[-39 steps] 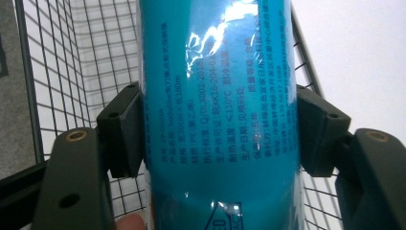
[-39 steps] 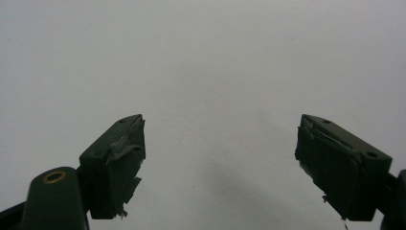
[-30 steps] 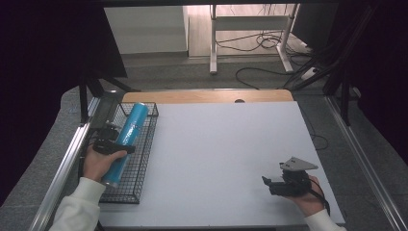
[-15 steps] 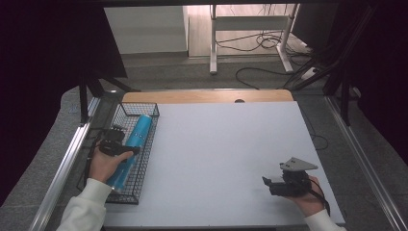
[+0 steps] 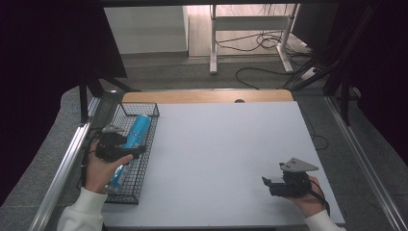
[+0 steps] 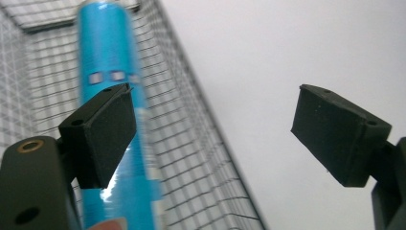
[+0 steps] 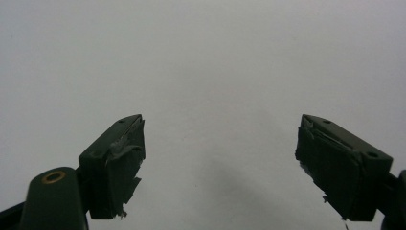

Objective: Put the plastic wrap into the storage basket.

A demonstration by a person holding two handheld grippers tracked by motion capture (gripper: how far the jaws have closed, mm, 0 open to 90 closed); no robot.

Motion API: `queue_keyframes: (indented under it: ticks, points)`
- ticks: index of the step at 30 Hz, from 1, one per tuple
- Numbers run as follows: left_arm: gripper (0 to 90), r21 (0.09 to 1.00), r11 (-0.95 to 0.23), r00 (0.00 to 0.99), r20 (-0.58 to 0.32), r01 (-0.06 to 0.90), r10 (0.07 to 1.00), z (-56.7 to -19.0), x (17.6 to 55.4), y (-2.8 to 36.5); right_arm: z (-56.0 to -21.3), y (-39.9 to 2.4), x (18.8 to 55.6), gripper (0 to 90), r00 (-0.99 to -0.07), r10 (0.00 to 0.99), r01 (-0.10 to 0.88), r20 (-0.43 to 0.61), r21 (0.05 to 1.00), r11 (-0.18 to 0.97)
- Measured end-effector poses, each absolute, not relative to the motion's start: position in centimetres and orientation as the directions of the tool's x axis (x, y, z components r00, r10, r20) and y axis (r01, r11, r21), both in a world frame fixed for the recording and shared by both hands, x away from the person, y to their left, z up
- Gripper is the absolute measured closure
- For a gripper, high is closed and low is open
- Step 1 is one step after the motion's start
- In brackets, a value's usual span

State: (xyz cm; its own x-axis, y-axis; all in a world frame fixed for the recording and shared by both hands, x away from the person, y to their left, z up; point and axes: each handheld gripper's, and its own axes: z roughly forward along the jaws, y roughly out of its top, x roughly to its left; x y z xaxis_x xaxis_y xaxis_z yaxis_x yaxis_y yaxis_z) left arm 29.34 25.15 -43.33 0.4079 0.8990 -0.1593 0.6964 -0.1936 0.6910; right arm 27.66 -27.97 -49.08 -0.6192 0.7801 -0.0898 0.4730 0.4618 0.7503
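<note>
The blue tube (image 5: 131, 144) lies lengthwise in the wire basket (image 5: 146, 144) at the desk's (image 5: 231, 154) left edge, looking stiff, light and slick, best pinched across mid-body, while the left hand-held gripper (image 5: 126, 153), jaws just opening wide, holds nothing.

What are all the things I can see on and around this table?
blue tube: one, bright blue, lying lengthwise in the wire basket, free of the gripper.
wire basket: one, black mesh, along the table's left edge.
table: one, white top with a wooden strip at its far edge.
metal frame: one, pale grey legs, on the floor behind the table.
cables: several, black, on the floor behind the table.
left gripper: one, black; its jaws have just been opening, nothing between them, over the basket's right side.
right gripper: one, black, jaws open over bare table near the front right corner.
white sleeves: two, at the bottom edge.
</note>
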Motion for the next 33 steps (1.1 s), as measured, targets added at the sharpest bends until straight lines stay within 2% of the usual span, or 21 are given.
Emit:
queue_keyframes:
  ticks: [9,15,23,33]
  points:
    - [16.7,0.744,-0.223,0.515,-0.185,0.629,0.837,-44.5,26.0,22.4,-48.9,-27.9,27.4,17.1,-0.618,0.781,0.465,-0.092,0.758,0.457]
    - [19.0,0.764,-0.278,0.567,-0.137,0.582,0.812,-46.5,24.0,19.8,-48.8,-27.8,27.3,17.1,-0.626,0.774,0.441,-0.095,0.775,0.452]
    - [18.9,0.735,-0.35,0.632,-0.136,0.58,0.763,-47.5,23.2,17.7,-49.0,-27.7,27.1,17.1,-0.639,0.764,0.432,-0.089,0.78,0.453]
    - [18.7,0.717,-0.359,0.634,-0.149,0.598,0.758,-47.7,23.5,17.9,-49.0,-27.6,27.1,17.1,-0.643,0.76,0.424,-0.094,0.783,0.456]
